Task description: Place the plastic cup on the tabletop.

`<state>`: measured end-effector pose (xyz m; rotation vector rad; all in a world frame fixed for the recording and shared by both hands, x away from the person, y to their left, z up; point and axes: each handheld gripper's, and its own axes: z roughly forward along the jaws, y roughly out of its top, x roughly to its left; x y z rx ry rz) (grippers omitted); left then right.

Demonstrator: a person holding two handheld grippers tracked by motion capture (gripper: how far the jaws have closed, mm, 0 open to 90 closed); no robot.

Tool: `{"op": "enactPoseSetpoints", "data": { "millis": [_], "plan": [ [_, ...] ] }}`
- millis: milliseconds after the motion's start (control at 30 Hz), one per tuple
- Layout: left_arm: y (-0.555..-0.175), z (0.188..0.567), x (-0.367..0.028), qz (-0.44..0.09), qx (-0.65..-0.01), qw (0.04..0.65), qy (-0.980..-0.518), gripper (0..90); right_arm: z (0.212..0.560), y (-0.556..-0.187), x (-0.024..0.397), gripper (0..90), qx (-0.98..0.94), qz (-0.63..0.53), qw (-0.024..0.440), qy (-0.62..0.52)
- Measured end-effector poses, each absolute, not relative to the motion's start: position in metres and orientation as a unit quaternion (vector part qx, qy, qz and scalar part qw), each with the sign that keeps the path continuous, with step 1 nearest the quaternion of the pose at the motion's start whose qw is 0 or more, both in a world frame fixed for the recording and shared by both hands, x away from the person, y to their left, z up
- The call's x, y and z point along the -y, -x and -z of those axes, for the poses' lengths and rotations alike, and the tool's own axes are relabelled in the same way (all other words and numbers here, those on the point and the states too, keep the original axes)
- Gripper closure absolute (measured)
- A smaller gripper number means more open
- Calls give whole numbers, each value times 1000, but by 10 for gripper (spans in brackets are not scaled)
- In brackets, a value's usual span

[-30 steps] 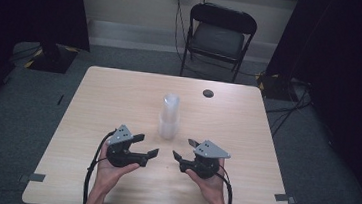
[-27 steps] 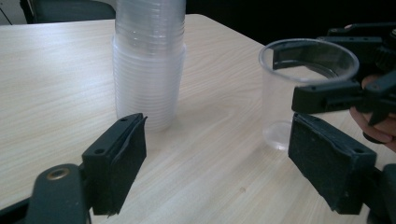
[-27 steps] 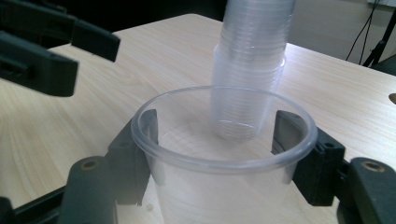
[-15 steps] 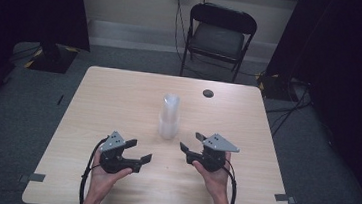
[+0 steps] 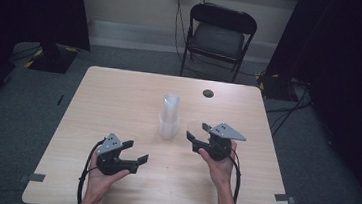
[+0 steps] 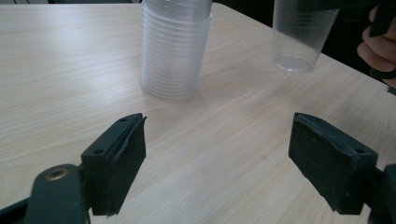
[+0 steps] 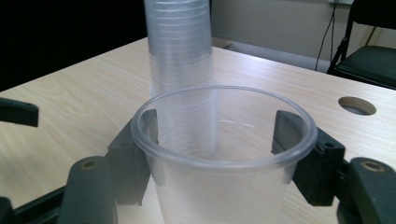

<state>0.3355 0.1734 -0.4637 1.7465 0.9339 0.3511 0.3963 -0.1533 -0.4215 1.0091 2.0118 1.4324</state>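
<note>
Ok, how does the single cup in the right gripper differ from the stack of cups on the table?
The single cup is clamped between the jaws of the right gripper and held off the table; the stack of cups stands free on it, ungripped. The single cup is short and open-mouth up; the stack is a taller nested column, bases up. Both are clear plastic.

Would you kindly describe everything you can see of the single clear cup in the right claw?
The single cup is clear, thin plastic with a rolled rim and faint rings round its tapering wall. It stands upright, mouth up and empty, clamped between the right claw's two black pads just under the rim. In the left gripper view its base hangs just above the table, apart from the cup stack.
</note>
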Motion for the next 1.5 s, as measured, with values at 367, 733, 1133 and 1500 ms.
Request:
{"op": "enactPoseSetpoints", "data": {
  "millis": [367,733,1133,1500],
  "plan": [
    [-333,469,-172,-142,-380,532,-743,168,419,-419,163,310,-721,-519,247,-387],
    [-332,474,-175,-141,-383,530,-743,172,417,-446,167,308,-718,-513,237,-407],
    [-322,478,-177,-156,-360,540,-744,162,436,-476,171,302,-708,-504,239,-432],
    [-323,481,-177,-149,-375,532,-745,162,453,-496,177,298,-706,-485,233,-460]
  ]
}}
